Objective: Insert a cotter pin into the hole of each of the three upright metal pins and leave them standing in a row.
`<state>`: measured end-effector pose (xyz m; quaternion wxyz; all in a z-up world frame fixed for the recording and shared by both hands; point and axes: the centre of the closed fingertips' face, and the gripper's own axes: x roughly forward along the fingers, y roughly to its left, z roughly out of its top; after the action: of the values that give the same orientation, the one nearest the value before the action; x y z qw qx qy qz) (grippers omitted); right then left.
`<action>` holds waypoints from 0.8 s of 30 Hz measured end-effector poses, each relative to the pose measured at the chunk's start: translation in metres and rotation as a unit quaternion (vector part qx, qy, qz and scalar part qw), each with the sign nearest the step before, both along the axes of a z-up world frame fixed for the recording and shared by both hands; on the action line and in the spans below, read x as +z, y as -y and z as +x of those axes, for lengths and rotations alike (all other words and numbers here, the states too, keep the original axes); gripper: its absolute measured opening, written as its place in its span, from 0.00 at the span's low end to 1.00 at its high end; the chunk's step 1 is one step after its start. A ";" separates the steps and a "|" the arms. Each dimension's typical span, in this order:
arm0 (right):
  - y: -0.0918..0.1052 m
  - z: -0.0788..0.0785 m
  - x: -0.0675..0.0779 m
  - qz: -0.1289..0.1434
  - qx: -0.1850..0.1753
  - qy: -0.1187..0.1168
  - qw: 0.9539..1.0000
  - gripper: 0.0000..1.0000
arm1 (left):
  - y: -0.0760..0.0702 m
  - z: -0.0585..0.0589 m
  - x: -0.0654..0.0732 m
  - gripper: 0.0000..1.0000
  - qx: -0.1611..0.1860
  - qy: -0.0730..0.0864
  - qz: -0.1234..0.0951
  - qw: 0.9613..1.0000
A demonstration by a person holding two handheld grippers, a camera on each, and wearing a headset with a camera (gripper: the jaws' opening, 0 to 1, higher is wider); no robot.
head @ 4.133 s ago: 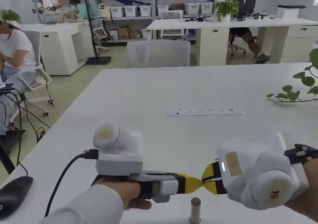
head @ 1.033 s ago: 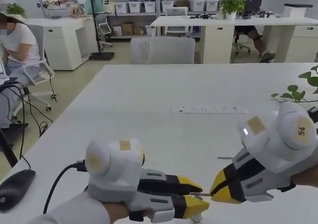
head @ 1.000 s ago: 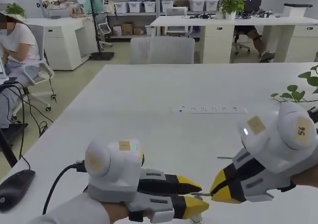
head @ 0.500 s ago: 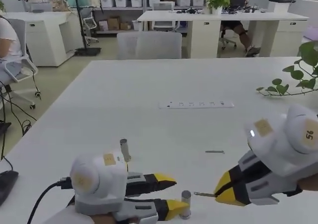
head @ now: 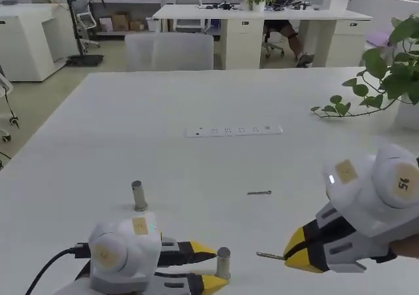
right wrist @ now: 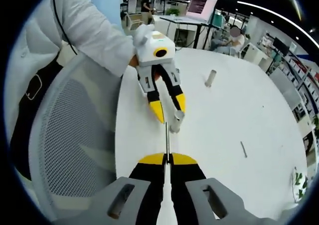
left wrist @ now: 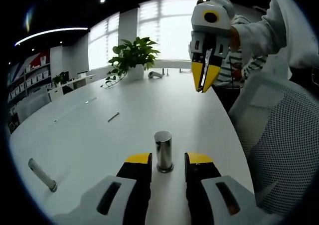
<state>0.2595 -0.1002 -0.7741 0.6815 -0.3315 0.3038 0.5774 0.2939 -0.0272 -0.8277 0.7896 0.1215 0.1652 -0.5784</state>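
The left gripper (head: 211, 267) lies low and near-level at the lower left of the head view, pointing right, its yellow-tipped jaws parted with a clear gap between them. In the right gripper view a white sleeve (right wrist: 94, 30) runs back from it. The right gripper (head: 287, 256) faces it from the right, tilted down and leftward, its jaws pressed together on a thin cotter pin (head: 270, 256) that juts from the tips. The two grippers are near, not touching.
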 end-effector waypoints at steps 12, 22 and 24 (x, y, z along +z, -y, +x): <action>-0.002 0.005 -0.007 -0.011 -0.024 -0.011 1.000 0.03 | 0.006 0.005 -0.014 0.19 -0.007 -0.004 -0.021 1.000; -0.012 0.009 -0.021 -0.020 -0.067 -0.027 0.997 0.03 | 0.009 0.008 -0.020 0.14 -0.003 0.002 -0.029 1.000; -0.015 0.009 -0.024 -0.022 -0.073 -0.031 0.997 0.03 | 0.009 0.009 -0.021 0.12 0.000 0.000 -0.032 0.999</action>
<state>0.2681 -0.0853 -0.7980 0.7045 -0.3055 0.3605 0.5295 0.3029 -0.0365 -0.8486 0.7929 0.0967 0.1465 -0.5835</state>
